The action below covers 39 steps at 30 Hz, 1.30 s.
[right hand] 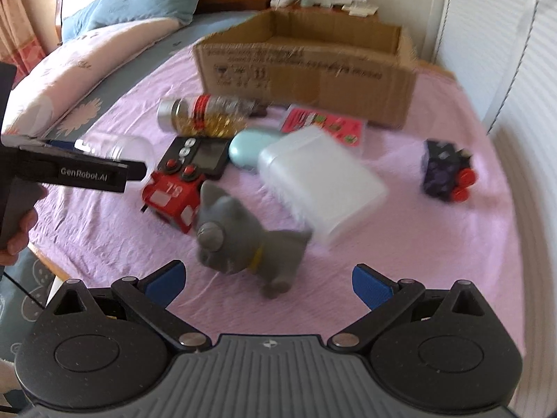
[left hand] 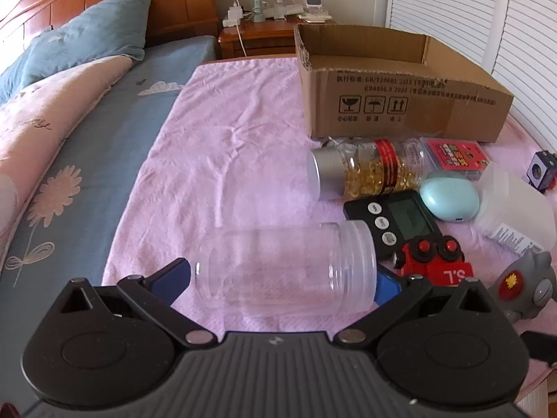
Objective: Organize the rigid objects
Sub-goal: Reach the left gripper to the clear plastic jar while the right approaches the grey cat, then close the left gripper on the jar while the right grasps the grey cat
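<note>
In the left wrist view the left claw [left hand: 283, 278] sits at the bottom centre with its blue pads [left hand: 170, 278] spread wide on either side of a clear plastic jar [left hand: 289, 268] lying on its side on the pink blanket [left hand: 222, 132]. Whether the pads actually touch the jar cannot be told — the right pad is partly hidden behind its threaded mouth. Just right of the jar lie a red toy train [left hand: 433, 261] and a black digital timer [left hand: 393, 216]; above them, a capsule bottle [left hand: 362, 170] with a silver cap, a mint-green case [left hand: 449, 196] and a pink card box [left hand: 456, 156]. An open cardboard box [left hand: 400, 94] stands in the upper right of the frame.

In the right wrist view, which is blurred, the right claw [right hand: 268, 284] is released, its pads apart with nothing between them. A grey toy dog [right hand: 240, 240] stands just beyond it, centre frame. A frosted white container [right hand: 320, 177] lies above it, and a purple toy train [right hand: 447, 174] sits well apart at right.
</note>
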Available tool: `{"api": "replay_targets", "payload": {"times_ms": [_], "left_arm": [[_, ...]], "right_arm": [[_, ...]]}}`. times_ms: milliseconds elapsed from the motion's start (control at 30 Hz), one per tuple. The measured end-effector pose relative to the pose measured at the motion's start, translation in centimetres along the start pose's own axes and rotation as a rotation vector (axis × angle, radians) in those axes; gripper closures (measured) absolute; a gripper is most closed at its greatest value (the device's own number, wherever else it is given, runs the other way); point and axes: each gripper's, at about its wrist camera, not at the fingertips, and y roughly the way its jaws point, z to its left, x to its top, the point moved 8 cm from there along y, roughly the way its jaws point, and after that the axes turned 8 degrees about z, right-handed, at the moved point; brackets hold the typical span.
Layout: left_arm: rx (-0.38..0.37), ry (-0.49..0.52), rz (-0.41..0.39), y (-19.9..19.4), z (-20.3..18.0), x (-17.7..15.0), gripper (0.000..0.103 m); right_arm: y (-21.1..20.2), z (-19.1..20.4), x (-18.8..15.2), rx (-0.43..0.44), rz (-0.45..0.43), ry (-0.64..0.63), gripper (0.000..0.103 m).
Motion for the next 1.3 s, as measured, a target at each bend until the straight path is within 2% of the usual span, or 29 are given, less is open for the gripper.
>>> {"api": "replay_targets", "payload": {"times_ms": [133,233,367,567,667,767,867,1067,1167,1200,1233,1300], "left_arm": [[-0.017,-0.024,0.03,1.0,0.1,-0.6,0.0],[-0.041,-0.063,0.014,1.2,0.4,-0.9,0.0],[-0.034,-0.066,-0.003,1.1,0.4,-1.1,0.0],[-0.019,-0.048,-0.017,0.5,0.6,-1.2,0.001],[-0.024,0.005,-0.055,-0.6,0.0,-0.9,0.001],[-0.039,0.036,-0.058,-1.1,-0.4,-0.7,0.001],[-0.05,0.042,-0.053,-1.1,-0.3,-0.5,0.001],[-0.069,0.04,-0.062,-1.1,-0.2,-0.1,0.003],[-0.074,0.034,-0.058,-0.9,0.0,0.0,0.004],[-0.074,0.034,-0.058,-0.9,0.1,0.0,0.006],[-0.073,0.034,-0.058,-0.8,0.1,0.1,0.011],[-0.081,0.032,-0.053,-0.7,0.3,0.1,0.012]], "right_arm": [[1.4,0.1,-0.4,-0.032,0.032,-0.006,0.0],[1.6,0.3,-0.6,-0.075,0.031,-0.045,0.0],[1.6,0.1,-0.8,-0.071,0.016,-0.048,0.0],[1.4,0.1,-1.1,-0.07,-0.022,-0.051,0.0],[1.4,0.2,-1.1,-0.073,-0.015,-0.043,0.0],[1.3,0.7,-0.8,-0.051,0.0,-0.043,0.0],[0.7,1.4,-0.3,-0.004,-0.031,-0.028,0.0],[0.5,1.2,1.5,0.01,-0.05,0.046,0.001],[0.7,1.0,2.0,0.047,-0.032,0.098,0.006],[1.0,1.0,2.2,0.054,-0.025,0.105,0.013],[1.1,1.0,2.2,0.047,-0.019,0.113,0.018],[1.1,0.8,2.2,0.023,-0.013,0.124,0.023]]}}
